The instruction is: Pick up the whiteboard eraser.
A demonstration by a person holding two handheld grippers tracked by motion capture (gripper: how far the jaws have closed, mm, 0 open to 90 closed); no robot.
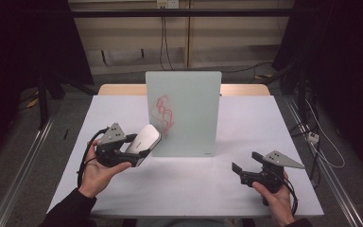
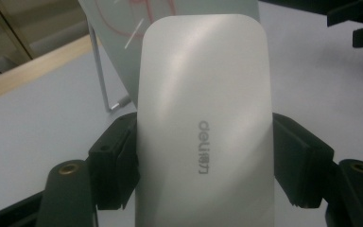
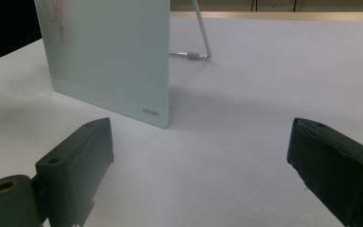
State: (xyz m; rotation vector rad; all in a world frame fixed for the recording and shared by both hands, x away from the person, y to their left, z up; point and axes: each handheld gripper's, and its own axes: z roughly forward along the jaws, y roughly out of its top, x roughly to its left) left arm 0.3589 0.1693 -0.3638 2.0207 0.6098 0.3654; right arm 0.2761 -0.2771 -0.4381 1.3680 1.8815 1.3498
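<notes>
1. From the high view, I see a glass board [image 1: 183, 113] standing up on the white bench [image 1: 246, 189]. It has red scribbles [image 1: 164, 113] on it. My left gripper [image 1: 139, 144] holds a white eraser [image 1: 144, 141] just beside the board's lower left edge. My right gripper [image 1: 246, 171] sits low over the bench, well apart from the board.
2. In the left gripper view, the jaws pinch the eraser [image 2: 203, 127] on both sides. The board [image 2: 123, 47] is behind it.
3. In the right gripper view, the jaws are spread wide with nothing between them. The board [image 3: 108, 52] stands ahead on a thin metal leg [image 3: 199, 42].
</notes>
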